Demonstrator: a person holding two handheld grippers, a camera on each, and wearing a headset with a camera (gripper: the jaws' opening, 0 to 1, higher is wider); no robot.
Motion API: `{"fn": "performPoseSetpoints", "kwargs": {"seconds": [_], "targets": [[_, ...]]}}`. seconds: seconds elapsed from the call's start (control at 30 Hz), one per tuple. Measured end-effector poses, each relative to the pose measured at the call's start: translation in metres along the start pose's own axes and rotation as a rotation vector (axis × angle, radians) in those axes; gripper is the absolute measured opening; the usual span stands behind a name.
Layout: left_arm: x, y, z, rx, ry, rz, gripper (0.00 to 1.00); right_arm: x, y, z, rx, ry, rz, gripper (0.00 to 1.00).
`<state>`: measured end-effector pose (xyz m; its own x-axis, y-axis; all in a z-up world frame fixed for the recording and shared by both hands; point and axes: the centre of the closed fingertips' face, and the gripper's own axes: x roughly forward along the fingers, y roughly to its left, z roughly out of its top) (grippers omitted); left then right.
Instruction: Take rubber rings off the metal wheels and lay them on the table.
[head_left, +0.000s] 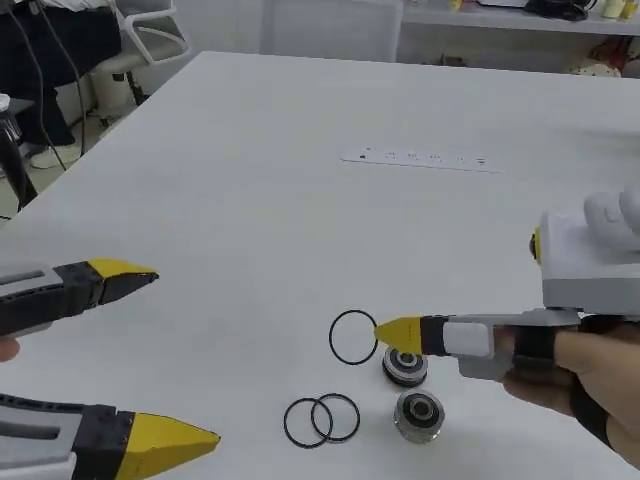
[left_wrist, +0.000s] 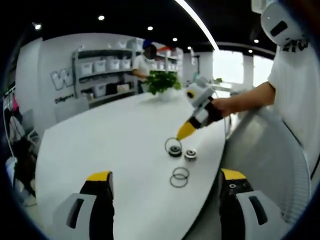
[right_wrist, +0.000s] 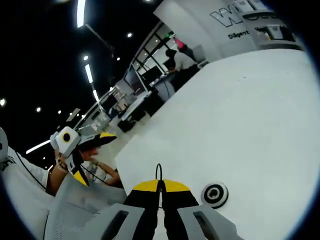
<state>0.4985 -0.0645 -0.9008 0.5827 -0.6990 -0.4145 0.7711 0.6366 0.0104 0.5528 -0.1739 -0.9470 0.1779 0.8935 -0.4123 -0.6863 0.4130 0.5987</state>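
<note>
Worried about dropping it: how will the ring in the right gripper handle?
Probably light and floppy: the rubber ring is a thin loop pinched in the right gripper. Laid flat like the two rings, it shouldn't roll.

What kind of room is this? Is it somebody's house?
Probably not a house. It looks like an office or workshop: there is a long white table, shelves stacked with white bins along the wall, and an office chair beside the table.

Head view overhead, near; gripper views low, opposed, sharing wheel (right_wrist: 215, 195).
</note>
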Motion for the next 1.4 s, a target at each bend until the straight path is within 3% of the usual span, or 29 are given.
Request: {"fn": "performPoseSetpoints", "kwargs": {"seconds": [0.37,0.97,1.27,1.4], "targets": [[0.004,-0.007,-0.009,-0.026,0.014,-0.008,0.87,0.015,0.007,-0.028,-0.033,0.115,0.019,0.0],[0.006,-0.01,-0.015,-0.048,0.025,0.0,0.85,0.03,0.002,-0.072,-0.106,0.288,0.014,0.0],[0.006,-0.008,-0.012,-0.051,0.014,0.008,0.84,0.031,-0.005,-0.075,-0.158,0.304,-0.019,0.0],[0.006,-0.008,-0.014,-0.05,0.02,0.01,0.83,0.031,-0.01,-0.071,-0.181,0.288,-0.045,0.0]]}}
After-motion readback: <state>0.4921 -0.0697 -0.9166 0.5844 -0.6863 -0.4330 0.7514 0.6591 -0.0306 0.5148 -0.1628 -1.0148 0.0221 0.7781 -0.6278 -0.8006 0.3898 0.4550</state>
